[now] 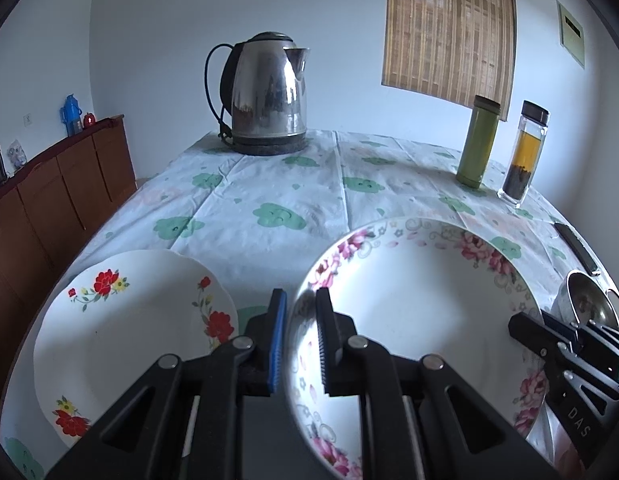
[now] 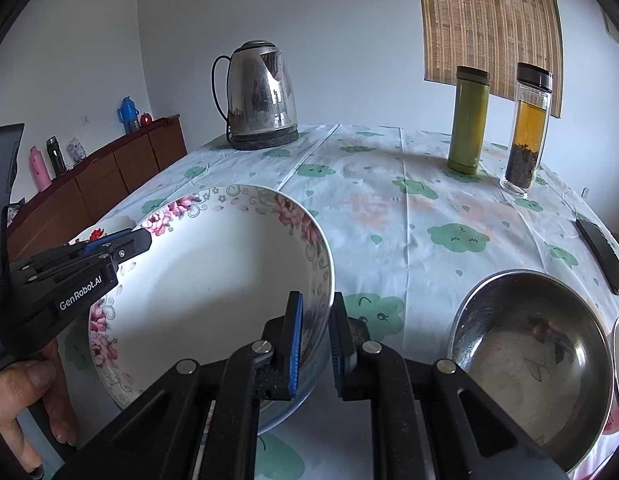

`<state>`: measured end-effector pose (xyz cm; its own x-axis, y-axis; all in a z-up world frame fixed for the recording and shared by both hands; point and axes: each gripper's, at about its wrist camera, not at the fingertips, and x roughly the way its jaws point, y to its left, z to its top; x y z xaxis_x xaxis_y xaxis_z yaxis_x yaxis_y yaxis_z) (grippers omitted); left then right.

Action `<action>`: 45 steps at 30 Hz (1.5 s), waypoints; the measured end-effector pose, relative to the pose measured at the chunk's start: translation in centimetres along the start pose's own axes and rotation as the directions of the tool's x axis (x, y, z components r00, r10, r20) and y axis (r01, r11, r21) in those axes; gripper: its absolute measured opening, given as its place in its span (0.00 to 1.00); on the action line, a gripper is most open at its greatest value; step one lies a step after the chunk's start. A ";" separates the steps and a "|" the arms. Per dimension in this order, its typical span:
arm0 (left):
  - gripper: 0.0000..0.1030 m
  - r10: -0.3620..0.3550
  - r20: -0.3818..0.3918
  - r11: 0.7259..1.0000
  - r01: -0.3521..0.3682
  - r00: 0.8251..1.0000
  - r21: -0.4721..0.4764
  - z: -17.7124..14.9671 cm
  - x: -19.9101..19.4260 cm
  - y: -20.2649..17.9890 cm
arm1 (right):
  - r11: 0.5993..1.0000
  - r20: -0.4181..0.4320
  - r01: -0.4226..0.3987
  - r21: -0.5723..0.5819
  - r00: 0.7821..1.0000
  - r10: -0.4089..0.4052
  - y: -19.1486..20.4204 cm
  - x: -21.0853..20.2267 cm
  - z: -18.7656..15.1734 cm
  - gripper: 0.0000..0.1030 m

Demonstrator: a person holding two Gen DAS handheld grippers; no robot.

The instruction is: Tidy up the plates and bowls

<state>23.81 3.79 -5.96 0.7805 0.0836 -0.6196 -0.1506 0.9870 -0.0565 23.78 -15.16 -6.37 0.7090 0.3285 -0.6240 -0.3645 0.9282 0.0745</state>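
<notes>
A large white bowl with pink flowers (image 1: 421, 292) (image 2: 213, 280) is on the table. My left gripper (image 1: 301, 332) straddles its left rim, one finger inside and one outside, closed on it; it also shows in the right wrist view (image 2: 137, 240). My right gripper (image 2: 315, 340) straddles the bowl's right rim the same way; it shows at the right of the left wrist view (image 1: 541, 324). A white plate with red flowers (image 1: 129, 332) lies left of the bowl. A steel bowl (image 2: 533, 364) (image 1: 589, 300) sits to the right.
A steel kettle (image 1: 265, 100) stands at the far side of the flowered tablecloth (image 1: 269, 200). A green flask (image 1: 479, 140) and a glass tea bottle (image 1: 525, 156) stand far right. A dark phone (image 2: 601, 256) lies near the right edge. A wooden cabinet (image 1: 49, 208) is left.
</notes>
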 end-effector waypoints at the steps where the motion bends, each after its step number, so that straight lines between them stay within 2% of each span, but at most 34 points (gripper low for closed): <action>1: 0.11 -0.001 0.000 1.000 0.001 1.000 0.000 0.0 -0.1 0.0 | 1.000 0.000 0.000 -0.002 1.000 0.000 0.0 0.0 0.0 0.16; 29: 0.10 0.003 -0.051 1.000 -0.001 0.999 0.028 -0.8 0.2 -0.3 | 0.991 -0.028 0.077 -0.111 0.996 -0.080 1.3 -0.1 -0.4 0.18; 45: 0.11 0.017 -0.045 0.999 -0.015 0.999 0.046 -1.1 0.2 -0.6 | 0.986 -0.037 0.094 -0.136 0.994 -0.100 1.5 0.0 -0.5 0.18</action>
<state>23.40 3.10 -6.97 0.7494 0.0943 -0.6553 -0.1347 0.9908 -0.0114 22.90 -13.83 -6.65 0.7194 0.2275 -0.6563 -0.3746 0.9227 -0.0907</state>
